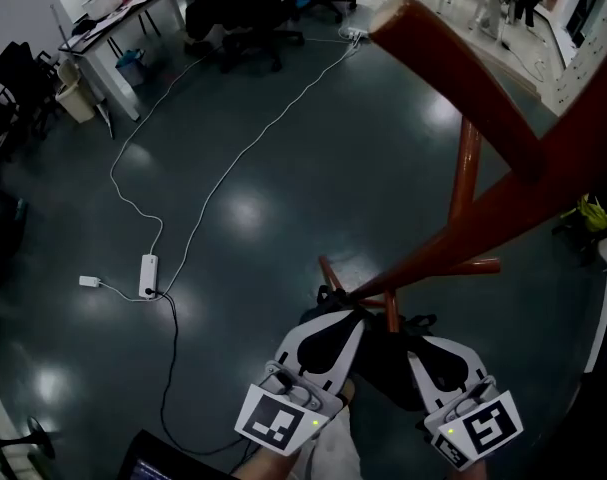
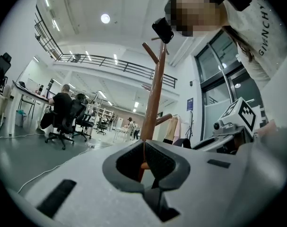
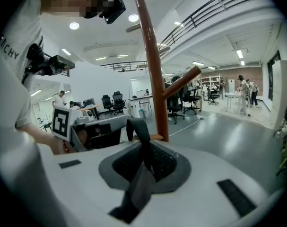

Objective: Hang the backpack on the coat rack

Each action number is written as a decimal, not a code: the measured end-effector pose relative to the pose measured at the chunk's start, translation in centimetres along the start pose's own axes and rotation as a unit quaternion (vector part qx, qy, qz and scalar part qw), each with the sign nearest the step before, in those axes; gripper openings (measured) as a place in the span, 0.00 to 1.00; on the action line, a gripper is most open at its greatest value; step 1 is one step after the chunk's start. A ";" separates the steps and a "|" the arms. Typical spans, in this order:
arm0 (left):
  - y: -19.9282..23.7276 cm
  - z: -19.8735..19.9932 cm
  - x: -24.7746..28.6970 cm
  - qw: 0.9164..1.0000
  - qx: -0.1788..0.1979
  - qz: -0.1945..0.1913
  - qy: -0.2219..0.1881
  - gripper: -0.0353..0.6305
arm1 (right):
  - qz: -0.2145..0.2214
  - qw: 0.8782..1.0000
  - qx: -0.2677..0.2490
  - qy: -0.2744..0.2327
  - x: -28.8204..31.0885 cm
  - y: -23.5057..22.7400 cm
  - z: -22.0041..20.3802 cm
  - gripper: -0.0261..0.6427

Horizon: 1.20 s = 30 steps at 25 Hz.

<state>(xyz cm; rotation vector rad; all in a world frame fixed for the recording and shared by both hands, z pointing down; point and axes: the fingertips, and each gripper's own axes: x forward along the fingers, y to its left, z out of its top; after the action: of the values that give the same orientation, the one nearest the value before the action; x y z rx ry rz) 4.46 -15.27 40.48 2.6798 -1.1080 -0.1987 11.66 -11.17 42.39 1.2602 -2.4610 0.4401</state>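
The coat rack (image 1: 503, 198) is red-brown, and its slanted pegs reach over the floor in the head view. Under it, the black backpack (image 1: 383, 356) hangs between my two grippers. My left gripper (image 1: 351, 318) has its jaws shut at the bag's left side, with a dark strap piece (image 2: 157, 200) trailing from them. My right gripper (image 1: 415, 340) is shut on a black strap (image 3: 136, 126) that loops up from its jaws. The rack's pole (image 2: 155, 93) rises just beyond the left gripper (image 2: 144, 143). The same pole (image 3: 152, 79) stands close behind the right gripper (image 3: 143, 148).
White cables and a power strip (image 1: 148, 273) lie on the dark glossy floor to the left. Desks (image 1: 123, 13) and office chairs (image 1: 248, 28) stand at the far end, where a person sits. A yellow-green object (image 1: 588, 213) lies at the right edge.
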 end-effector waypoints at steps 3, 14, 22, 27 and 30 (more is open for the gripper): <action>-0.1 -0.3 0.4 1.000 0.001 0.004 0.001 0.08 | -0.008 1.000 0.006 0.002 0.1 -0.7 -0.3 0.11; 0.5 -2.1 0.3 1.000 -0.005 0.016 0.002 0.08 | 0.003 1.000 -0.008 0.022 2.0 -0.7 -2.5 0.11; 0.9 -3.0 -0.4 1.000 -0.017 0.025 -0.003 0.08 | -0.010 1.000 -0.018 0.024 2.9 -1.1 -3.0 0.11; 1.6 -3.8 -1.1 0.999 -0.022 0.032 0.003 0.08 | -0.019 0.999 -0.026 0.024 3.7 -1.4 -3.3 0.11; 1.7 -4.2 -1.5 0.999 -0.028 0.035 0.006 0.08 | -0.023 0.999 -0.024 0.023 3.8 -1.5 -3.3 0.11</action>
<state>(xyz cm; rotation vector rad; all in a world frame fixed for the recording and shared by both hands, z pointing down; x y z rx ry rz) 3.18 -14.68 45.01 2.5856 -1.1716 -0.1984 11.33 -13.29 47.19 1.2702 -2.3848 0.3920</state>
